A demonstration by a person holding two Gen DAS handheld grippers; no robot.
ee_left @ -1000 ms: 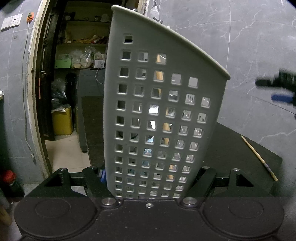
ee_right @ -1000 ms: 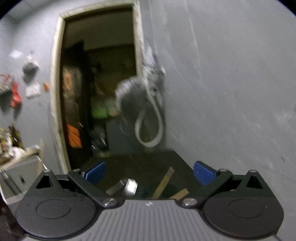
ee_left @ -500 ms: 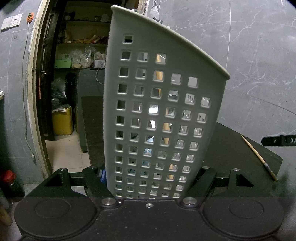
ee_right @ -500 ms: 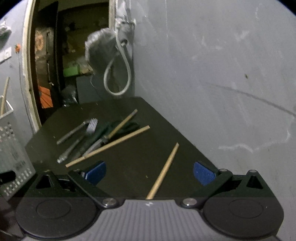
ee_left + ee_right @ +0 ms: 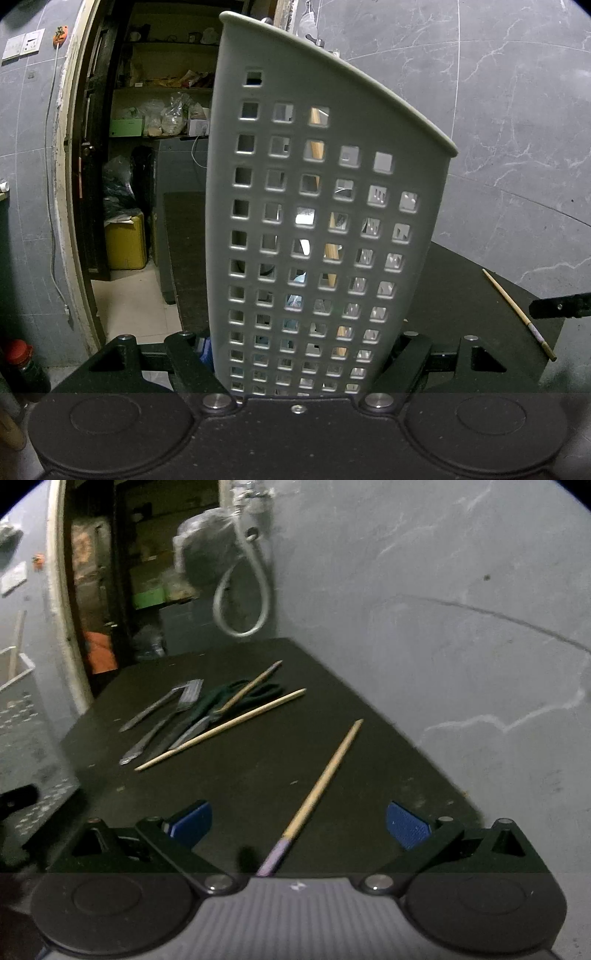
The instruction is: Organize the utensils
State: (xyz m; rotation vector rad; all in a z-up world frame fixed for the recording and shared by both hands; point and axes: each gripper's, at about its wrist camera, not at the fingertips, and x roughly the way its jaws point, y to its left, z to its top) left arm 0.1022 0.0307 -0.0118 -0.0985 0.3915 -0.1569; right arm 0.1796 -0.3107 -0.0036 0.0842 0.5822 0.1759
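Observation:
My left gripper (image 5: 299, 354) is shut on a tall grey perforated utensil basket (image 5: 321, 221) and holds it upright on the black table; wooden chopsticks and metal utensils show through its holes. My right gripper (image 5: 299, 821) is open and empty, low over the table, with a single wooden chopstick (image 5: 325, 775) lying between its blue pads (image 5: 406, 825). Farther off lie a second chopstick (image 5: 221, 729), a third chopstick (image 5: 251, 685), forks (image 5: 166, 709) and green-handled scissors (image 5: 236, 698). The near chopstick also shows in the left wrist view (image 5: 517, 314).
The black table (image 5: 258, 775) stands against a grey marble wall (image 5: 443, 627) on the right. An open doorway (image 5: 147, 147) to a storeroom lies beyond. A hose loop (image 5: 243, 590) hangs on the wall. The basket edge (image 5: 26, 720) shows at the left of the right wrist view.
My right gripper has swung down from facing the doorway to low over the table, closing in on the single chopstick. The left gripper and the basket have not moved.

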